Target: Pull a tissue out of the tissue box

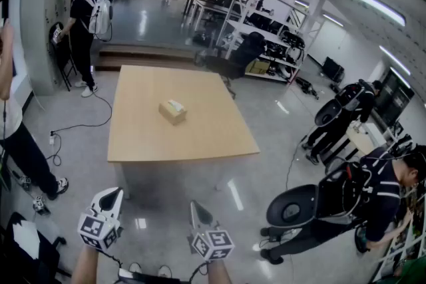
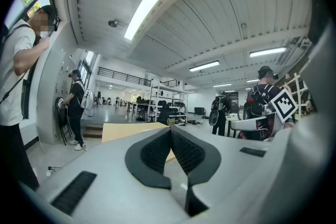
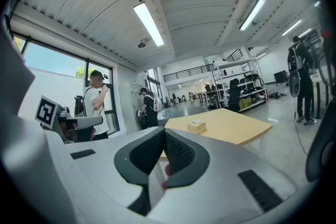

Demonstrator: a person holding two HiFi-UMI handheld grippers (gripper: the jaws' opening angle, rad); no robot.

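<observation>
Seemingly tan tissue box (image 1: 172,112), whitish top.

No readable words, numbers or brand names appear. The cubes on the left gripper (image 1: 113,194) and right gripper (image 1: 195,207) carry only black-and-white square marker patterns, not letters. The tissue box (image 1: 172,111) may bear print on its top, but it is too small to make out.

Bright, even light from ceiling strip lights (image 2: 140,14), glare on the glossy floor (image 1: 234,195), strong fisheye bending at edges.
</observation>
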